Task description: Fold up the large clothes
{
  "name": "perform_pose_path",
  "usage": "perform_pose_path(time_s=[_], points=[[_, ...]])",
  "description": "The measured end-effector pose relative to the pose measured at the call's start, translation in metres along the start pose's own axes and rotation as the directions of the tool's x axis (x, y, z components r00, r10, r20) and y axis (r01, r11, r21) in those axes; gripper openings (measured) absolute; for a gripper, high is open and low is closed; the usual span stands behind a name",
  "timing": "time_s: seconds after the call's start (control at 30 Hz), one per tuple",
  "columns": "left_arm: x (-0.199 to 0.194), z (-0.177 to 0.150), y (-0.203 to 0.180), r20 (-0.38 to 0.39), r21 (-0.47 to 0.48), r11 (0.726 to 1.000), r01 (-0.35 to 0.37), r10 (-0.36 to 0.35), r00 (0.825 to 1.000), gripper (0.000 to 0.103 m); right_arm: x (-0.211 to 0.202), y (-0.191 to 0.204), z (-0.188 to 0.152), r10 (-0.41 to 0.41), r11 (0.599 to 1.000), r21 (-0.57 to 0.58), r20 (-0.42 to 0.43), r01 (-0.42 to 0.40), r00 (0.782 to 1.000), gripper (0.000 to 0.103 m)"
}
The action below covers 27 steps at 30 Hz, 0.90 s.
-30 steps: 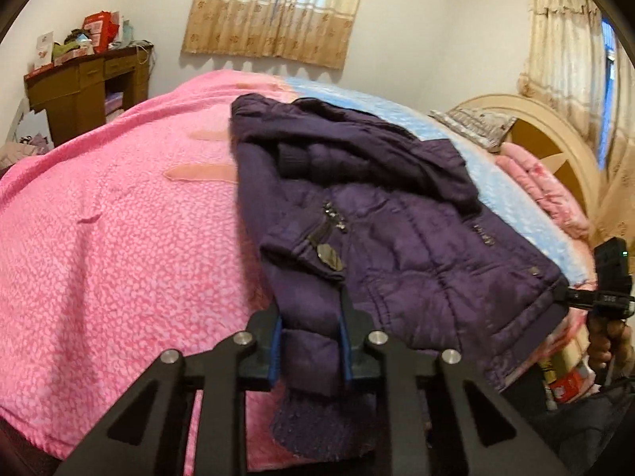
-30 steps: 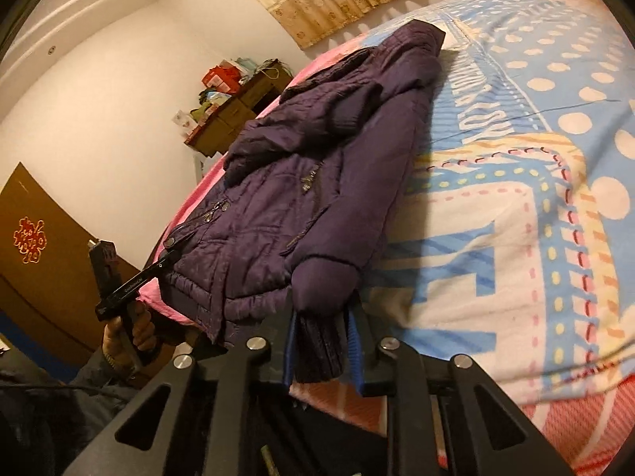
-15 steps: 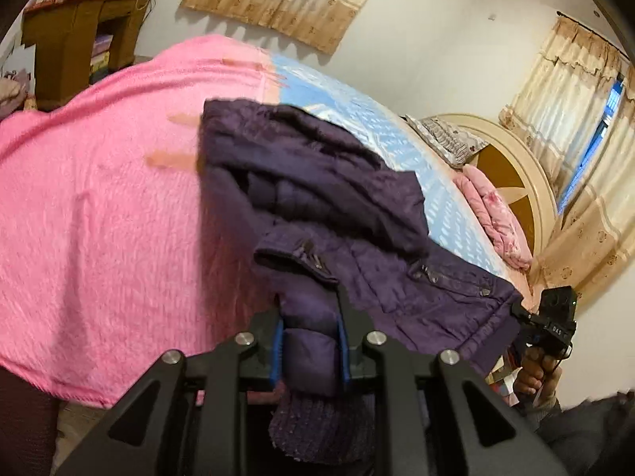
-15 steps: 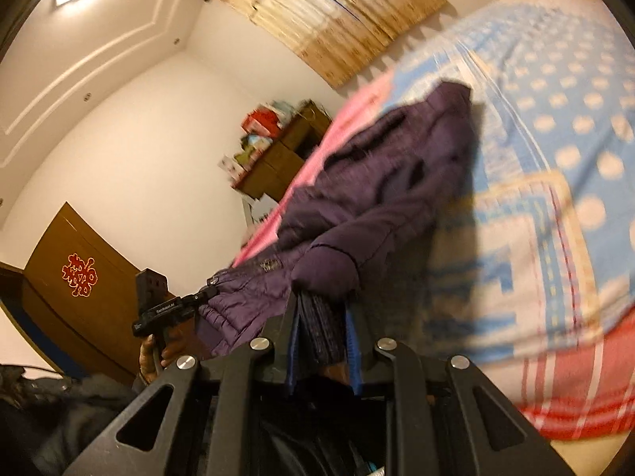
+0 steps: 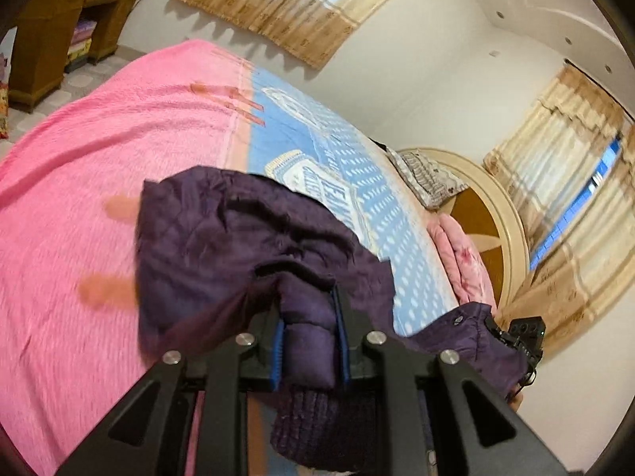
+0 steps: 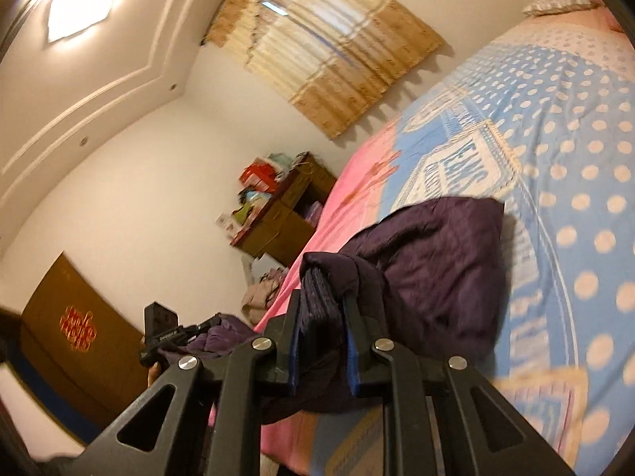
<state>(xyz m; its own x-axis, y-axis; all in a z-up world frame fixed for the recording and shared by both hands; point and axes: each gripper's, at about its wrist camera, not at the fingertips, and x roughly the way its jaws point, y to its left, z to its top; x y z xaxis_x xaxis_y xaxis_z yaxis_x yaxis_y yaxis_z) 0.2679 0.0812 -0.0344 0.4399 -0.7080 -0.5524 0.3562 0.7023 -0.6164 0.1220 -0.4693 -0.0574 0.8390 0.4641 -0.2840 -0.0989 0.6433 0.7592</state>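
Observation:
A dark purple padded jacket [image 5: 222,238] is lifted at its near end, while its far part still rests on the bed [image 5: 71,206]. My left gripper [image 5: 307,297] is shut on one sleeve just above the knitted cuff [image 5: 317,424], which hangs below the fingers. My right gripper [image 6: 323,289] is shut on the other sleeve of the jacket [image 6: 436,269], with folded fabric pinched between its blue pads. In the left wrist view the right gripper [image 5: 520,341] shows at the far right, pulling the jacket's hem taut. The left gripper [image 6: 166,333] appears low on the left in the right wrist view.
The bed carries a pink blanket and a blue dotted cover [image 6: 555,158]. A round wooden headboard [image 5: 496,214], a pillow [image 5: 428,174] and a folded pink quilt [image 5: 464,254] lie at its head. A cluttered wooden desk [image 6: 285,214] and a brown door [image 6: 79,337] stand beyond.
Both grippers have risen with the sleeves still in them. The jacket's near half has come up off the bed and bunched together. Both views have tilted upward.

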Motion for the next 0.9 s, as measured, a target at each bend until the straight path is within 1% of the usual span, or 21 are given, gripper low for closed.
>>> perform_pose_path(time_s=[0.03,0.1,0.17,0.2,0.27,0.3,0.33,0.37,0.4,0.43,0.47,0.5,0.53,0.57,0.6,0.63,0.7,0.73,0.77,0.83,0.9], points=[[0.014,0.015,0.007,-0.012,-0.021,1.0,-0.007,0.007,1.0,0.022,0.01,-0.005,0.009,-0.017,1.0,0.012,0.001,0.017,1.0,0.017],[0.037,0.031,0.017,-0.041,-0.035,0.999,-0.022,0.02,0.999,0.022,0.034,-0.019,0.03,-0.058,0.997,0.046,-0.004,0.058,0.998,0.017],[0.064,0.048,0.033,-0.079,-0.076,0.995,-0.058,0.052,0.996,0.022,0.054,-0.036,0.042,-0.094,0.992,0.085,-0.015,0.094,0.995,0.017],[0.082,0.054,0.042,-0.108,-0.081,0.994,-0.073,0.064,0.992,0.022,0.068,-0.045,0.049,-0.133,0.988,0.081,-0.022,0.134,0.991,0.017],[0.107,0.06,0.058,-0.148,-0.116,0.986,-0.121,0.103,0.984,0.022,0.094,-0.065,0.057,-0.185,0.977,0.097,-0.04,0.188,0.982,0.016],[0.119,0.062,0.066,-0.17,-0.141,0.98,-0.138,0.113,0.979,0.023,0.108,-0.074,0.06,-0.218,0.971,0.093,-0.056,0.223,0.974,0.016],[0.138,0.063,0.077,-0.211,-0.152,0.975,-0.159,0.125,0.969,0.024,0.121,-0.083,0.063,-0.267,0.96,0.068,-0.062,0.271,0.962,0.015],[0.148,0.064,0.084,-0.245,-0.172,0.97,-0.174,0.129,0.961,0.029,0.131,-0.091,0.064,-0.304,0.95,0.051,-0.059,0.307,0.951,0.014],[0.16,0.065,0.095,-0.287,-0.219,0.958,-0.187,0.12,0.95,0.03,0.141,-0.101,0.066,-0.312,0.948,0.049,-0.065,0.315,0.948,0.014],[0.165,0.066,0.101,-0.303,-0.254,0.948,-0.189,0.108,0.947,0.031,0.15,-0.112,0.067,-0.316,0.946,0.053,-0.074,0.32,0.946,0.014],[0.165,0.067,0.103,-0.297,-0.288,0.941,-0.176,0.087,0.951,0.031,0.155,-0.12,0.068,-0.327,0.942,0.058,-0.075,0.331,0.942,0.016],[0.161,0.068,0.101,-0.281,-0.298,0.941,-0.159,0.073,0.957,0.038,0.16,-0.125,0.07,-0.33,0.94,0.062,-0.077,0.334,0.941,0.016],[0.155,0.069,0.098,-0.272,-0.298,0.943,-0.148,0.065,0.96,0.042,0.165,-0.129,0.072,-0.328,0.941,0.055,-0.085,0.333,0.941,0.023],[0.151,0.07,0.095,-0.266,-0.293,0.946,-0.138,0.058,0.962,0.05,0.169,-0.132,0.073,-0.332,0.94,0.052,-0.087,0.337,0.939,0.036],[0.144,0.072,0.091,-0.252,-0.277,0.952,-0.13,0.059,0.966,0.057,0.17,-0.134,0.074,-0.346,0.935,0.049,-0.089,0.351,0.934,0.044],[0.137,0.074,0.087,-0.235,-0.26,0.956,-0.133,0.071,0.97,0.061,0.172,-0.134,0.074,-0.35,0.934,0.045,-0.09,0.355,0.932,0.057],[0.12,0.078,0.081,-0.189,-0.226,0.964,-0.137,0.095,0.977,0.084,0.17,-0.132,0.073,-0.345,0.937,0.033,-0.087,0.348,0.935,0.058],[0.108,0.08,0.077,-0.16,-0.21,0.967,-0.147,0.114,0.98,0.089,0.17,-0.129,0.073,-0.355,0.934,0.02,-0.083,0.357,0.931,0.058],[0.1,0.083,0.076,-0.129,-0.204,0.966,-0.159,0.135,0.982,0.092,0.169,-0.125,0.073,-0.375,0.927,0.001,-0.069,0.376,0.925,0.059],[0.091,0.092,0.077,-0.057,-0.186,0.966,-0.178,0.17,0.984,0.093,0.158,-0.111,0.074,-0.415,0.909,-0.039,-0.01,0.414,0.91,0.059],[0.086,0.094,0.067,-0.002,-0.105,0.967,-0.234,0.235,0.972,0.094,0.145,-0.096,0.074,-0.443,0.892,-0.078,0.034,0.444,0.896,0.06]])
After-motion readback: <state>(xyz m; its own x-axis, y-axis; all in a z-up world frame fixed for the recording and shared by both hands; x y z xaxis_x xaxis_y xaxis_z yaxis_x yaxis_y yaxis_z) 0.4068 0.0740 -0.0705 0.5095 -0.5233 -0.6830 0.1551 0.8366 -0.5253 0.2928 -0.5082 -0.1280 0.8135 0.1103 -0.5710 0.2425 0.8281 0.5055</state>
